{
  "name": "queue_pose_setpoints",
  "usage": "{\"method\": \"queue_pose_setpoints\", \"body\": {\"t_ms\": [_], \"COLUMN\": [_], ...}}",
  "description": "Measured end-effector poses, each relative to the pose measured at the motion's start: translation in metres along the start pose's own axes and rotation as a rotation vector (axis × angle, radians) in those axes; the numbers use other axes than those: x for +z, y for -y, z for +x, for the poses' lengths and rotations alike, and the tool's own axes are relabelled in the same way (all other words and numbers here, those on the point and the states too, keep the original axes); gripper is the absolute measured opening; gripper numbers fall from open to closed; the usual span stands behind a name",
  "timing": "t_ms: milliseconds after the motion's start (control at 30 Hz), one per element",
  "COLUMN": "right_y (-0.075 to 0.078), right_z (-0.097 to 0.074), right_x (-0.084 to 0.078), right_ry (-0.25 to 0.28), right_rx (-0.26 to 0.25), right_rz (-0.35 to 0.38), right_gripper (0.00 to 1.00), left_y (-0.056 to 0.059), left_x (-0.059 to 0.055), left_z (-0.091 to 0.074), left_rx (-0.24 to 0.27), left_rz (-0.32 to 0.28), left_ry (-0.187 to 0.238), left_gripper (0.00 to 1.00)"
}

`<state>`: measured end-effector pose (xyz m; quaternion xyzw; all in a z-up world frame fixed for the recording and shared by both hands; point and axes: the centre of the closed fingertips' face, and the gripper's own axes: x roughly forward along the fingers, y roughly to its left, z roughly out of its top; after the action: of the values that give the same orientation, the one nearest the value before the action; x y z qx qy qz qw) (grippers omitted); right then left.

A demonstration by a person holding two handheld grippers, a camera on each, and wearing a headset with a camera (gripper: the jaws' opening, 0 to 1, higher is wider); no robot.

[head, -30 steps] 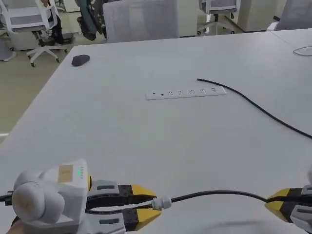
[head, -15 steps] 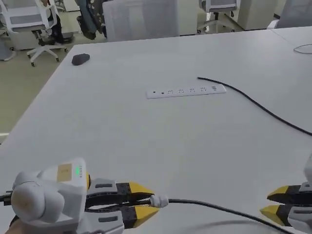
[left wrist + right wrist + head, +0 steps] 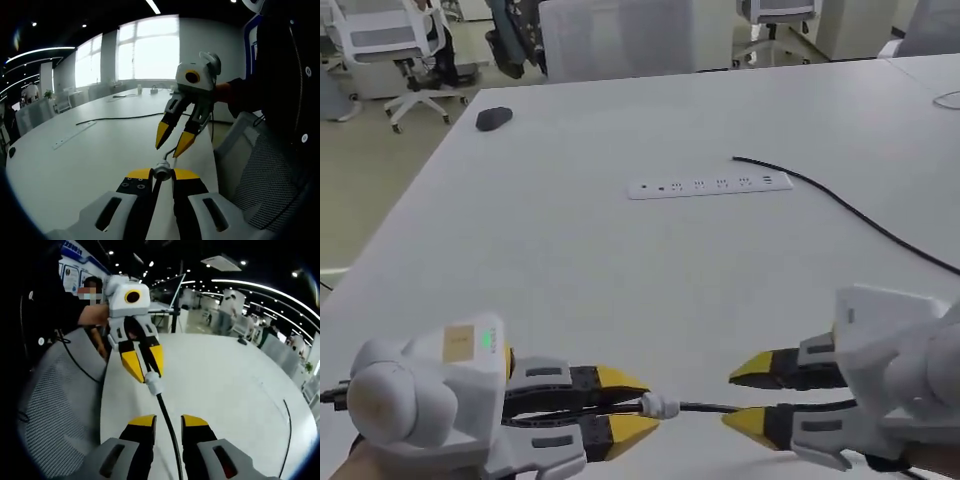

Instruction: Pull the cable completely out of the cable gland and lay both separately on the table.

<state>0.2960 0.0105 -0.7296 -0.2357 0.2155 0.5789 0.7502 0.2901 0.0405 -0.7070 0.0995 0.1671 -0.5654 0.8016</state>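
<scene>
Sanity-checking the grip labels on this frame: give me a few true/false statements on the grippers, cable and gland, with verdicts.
1. The left gripper is shut on the cable gland. True.
2. The right gripper is clamped on the cable. False: its jaws stand apart and the cable runs between them.
3. The cable is fully out of the gland. False: it runs straight into the gland at the left gripper's tips.
4. A power strip lies on the table beyond both grippers. True.
5. The gland lies on the table. False: it is held between the left gripper's jaws.
</scene>
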Motion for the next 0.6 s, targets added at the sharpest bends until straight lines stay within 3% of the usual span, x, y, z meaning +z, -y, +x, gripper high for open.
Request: {"method": "queue_pose_setpoints", "body": {"t_ms": [67, 100, 300, 433, 600], "right_y": [-0.001, -0.002, -0.005, -0.005, -0.004], "right_z": [0.006, 0.008, 0.016, 0.017, 0.016], "right_x": [0.000, 0.001, 0.001, -0.001, -0.005], "right_ry": [-0.015, -0.034, -0.054, -0.061, -0.079], "right_rx": [0.012, 0.024, 0.045, 0.047, 0.031], "right_rz": [-0.017, -0.068, -0.098, -0.112, -0.150], "right_gripper": [0.13, 0.13, 0.09, 0.01, 0.00], "left_y": [0.000, 0.001, 0.002, 0.002, 0.001], "left_x": [0.000, 0.000, -0.001, 0.000, -0.002], "left_z": [0.000, 0.001, 0.002, 0.002, 0.002], "left_rx": [0.000, -0.002, -0.002, -0.002, 0.000], "left_rz": [0.001, 0.002, 0.001, -0.002, -0.004], "left_ry": [0.000, 0.000, -0.001, 0.004, 0.003], "left_gripper": [0.15, 0.15, 0.15, 0.15, 0.15]}}
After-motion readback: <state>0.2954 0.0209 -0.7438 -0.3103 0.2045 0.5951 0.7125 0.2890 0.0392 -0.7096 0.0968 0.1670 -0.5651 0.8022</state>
